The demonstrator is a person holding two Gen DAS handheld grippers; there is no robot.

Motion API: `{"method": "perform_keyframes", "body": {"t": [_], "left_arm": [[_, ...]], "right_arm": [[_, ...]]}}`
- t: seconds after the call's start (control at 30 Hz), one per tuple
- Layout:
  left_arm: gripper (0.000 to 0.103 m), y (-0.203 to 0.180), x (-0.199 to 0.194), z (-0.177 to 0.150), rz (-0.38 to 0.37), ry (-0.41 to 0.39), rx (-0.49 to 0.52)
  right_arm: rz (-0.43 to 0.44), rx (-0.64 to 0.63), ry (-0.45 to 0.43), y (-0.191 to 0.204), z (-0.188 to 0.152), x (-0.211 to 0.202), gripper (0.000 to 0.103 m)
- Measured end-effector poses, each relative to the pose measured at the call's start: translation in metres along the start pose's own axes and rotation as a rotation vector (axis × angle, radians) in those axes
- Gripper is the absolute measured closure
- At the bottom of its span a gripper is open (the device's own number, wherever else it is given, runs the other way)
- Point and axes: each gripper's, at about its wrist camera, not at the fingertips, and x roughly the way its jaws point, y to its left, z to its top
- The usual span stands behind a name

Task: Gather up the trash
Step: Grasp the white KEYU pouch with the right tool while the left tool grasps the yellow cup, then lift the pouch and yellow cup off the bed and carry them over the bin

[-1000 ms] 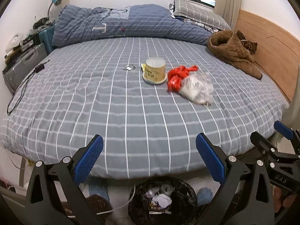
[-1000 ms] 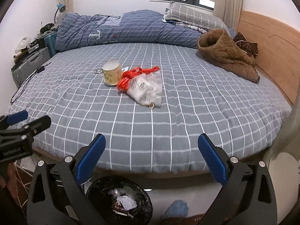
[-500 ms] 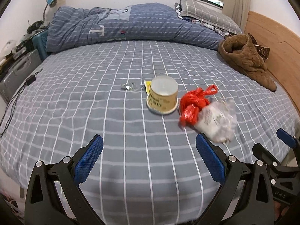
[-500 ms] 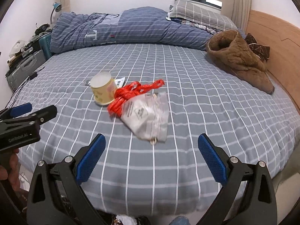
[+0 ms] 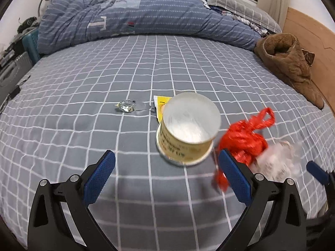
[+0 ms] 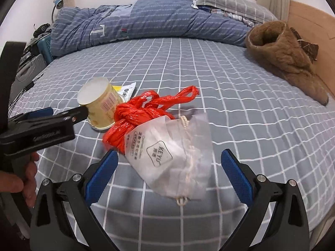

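An upturned yellow paper cup (image 5: pixel 186 129) stands on the grey checked bed (image 5: pixel 104 79), just ahead of my open, empty left gripper (image 5: pixel 167 175). A knotted red plastic bag (image 5: pixel 245 138) and a clear plastic pouch (image 5: pixel 276 163) lie to its right. A small foil wrapper (image 5: pixel 125 106) and a yellow-white sachet (image 5: pixel 160 104) lie behind the cup. In the right wrist view my open, empty right gripper (image 6: pixel 169 171) hovers over the clear pouch (image 6: pixel 169 154), with the red bag (image 6: pixel 142 113) and cup (image 6: pixel 100 102) beyond on the left.
A rolled blue duvet (image 5: pixel 136 16) and pillows lie along the bed's far side. A brown fleece garment (image 5: pixel 286 62) lies at the right by the wooden headboard (image 5: pixel 312 35). Suitcases and clutter stand at the left edge (image 5: pixel 12 71). The left gripper's body (image 6: pixel 37 129) shows in the right wrist view.
Both grippers have moved forward from the bed's edge over the bed, close to the trash. The black bin on the floor has dropped out of view. Both stay open.
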Motion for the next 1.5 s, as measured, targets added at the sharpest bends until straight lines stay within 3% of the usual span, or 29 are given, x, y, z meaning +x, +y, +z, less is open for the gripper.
{"method": "perform_keyframes", "body": {"t": [0.33,0.47,0.6,0.93,1.5], "left_arm": [[0.010,-0.008,0.031,0.013,-0.020,-0.006,0.010],[0.031,-0.012,0.041,0.021,-0.043,0.000,0.019],[0.034,-0.016,0.047,0.026,-0.035,0.006,0.038],[0.034,-0.013,0.027,0.018,-0.024,-0.007,0.040],[0.034,-0.004,-0.042,-0.013,-0.012,-0.016,0.053]], "right_arm": [[0.040,-0.008,0.056,0.005,-0.007,0.038,0.034],[0.066,0.008,0.080,0.004,-0.011,0.043,0.051],[0.066,-0.021,0.075,0.010,-0.011,0.041,0.061],[0.074,-0.001,0.050,0.006,-0.014,0.024,0.063],[0.047,0.017,0.016,0.006,-0.016,-0.036,0.063]]}}
